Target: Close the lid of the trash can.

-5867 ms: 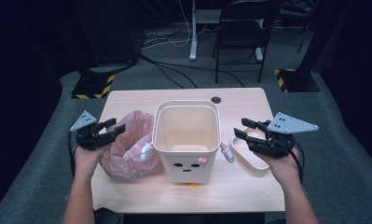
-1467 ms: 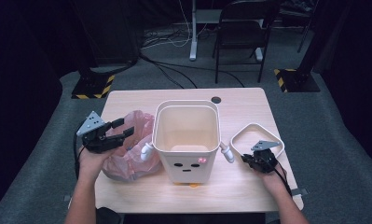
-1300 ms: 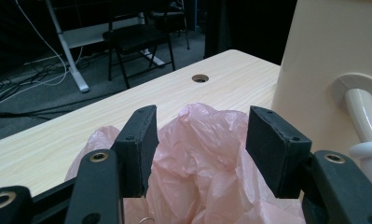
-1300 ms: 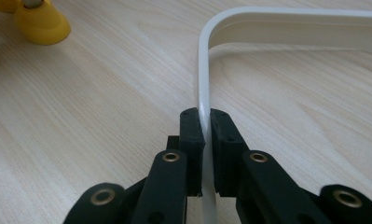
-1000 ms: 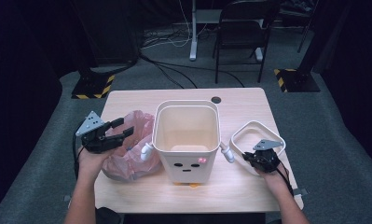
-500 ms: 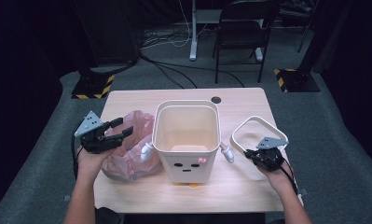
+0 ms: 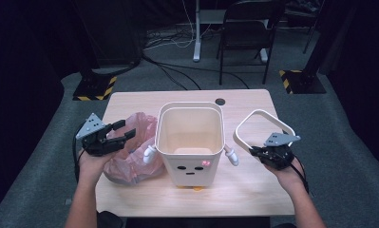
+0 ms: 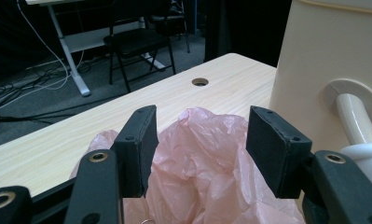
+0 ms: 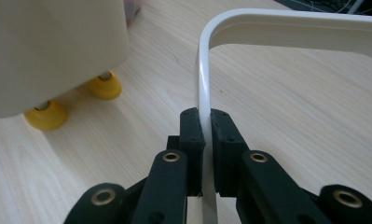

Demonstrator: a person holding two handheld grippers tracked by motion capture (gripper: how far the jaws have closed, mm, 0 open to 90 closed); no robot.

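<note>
Bin-lining, ring stage: I am pinching the white rim ring [image 9: 203, 70] in my right gripper [image 9: 207, 140], left gripper [image 8: 200, 149] spread over the pink bag [image 8: 207, 172]; next, bagging the cream bin [image 7: 191, 142].

The left tongs [image 8: 200, 144] stand open just above a crumpled pink plastic bag [image 8: 207, 163] (nothing pinched between the pads). The bag lies on the wooden worktop [image 8: 127, 109], beside a cream bin [image 8: 323, 51] with a white arm-shaped handle [image 8: 358, 123].
</note>
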